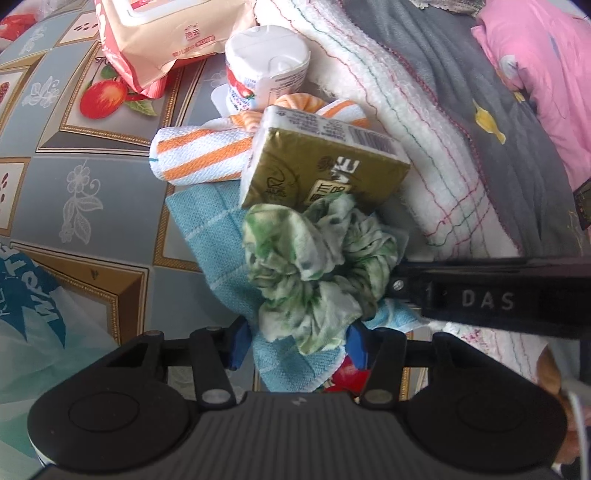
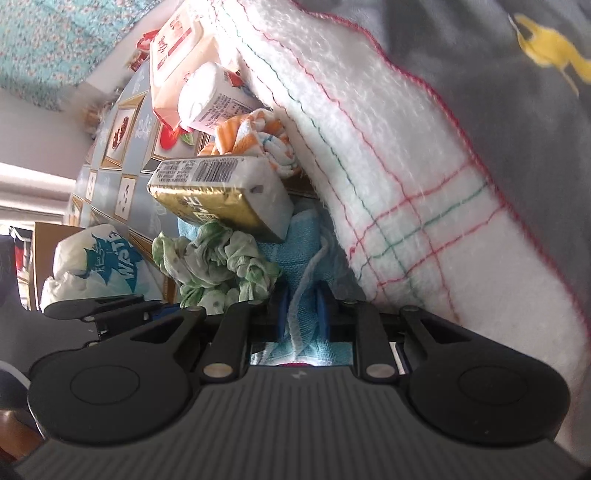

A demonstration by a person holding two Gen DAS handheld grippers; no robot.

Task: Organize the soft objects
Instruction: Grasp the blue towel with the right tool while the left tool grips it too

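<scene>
Left gripper fingers: blue pads stand at a middling gap either side of the green-and-white tie-dye scrunchie, its lower folds lying between them. Whether the pads actually press the fabric cannot be told.

Right gripper fingers: blue pads drawn narrow, pinching a fold of the light-blue checked cloth together with a pale cord. Judged purpose: to lift or hold the cloth while the left gripper deals with the scrunchie on top of it. The right gripper enters the left view from 3 o'clock, its tip touching the scrunchie's edge.

Working outward in the left view: the scrunchie lies on the blue cloth; at 12 o'clock of it a gold tissue pack leans tilted against the pile. At 11 o'clock of that, a rolled orange-striped towel, then a wrapped tissue roll and a wet-wipes pack. At 1 to 3 o'clock, a white towel with coloured stitching, a grey garment and a pink garment. All rest on a fruit-patterned tablecloth.

Sorting appears at an early stage.
</scene>
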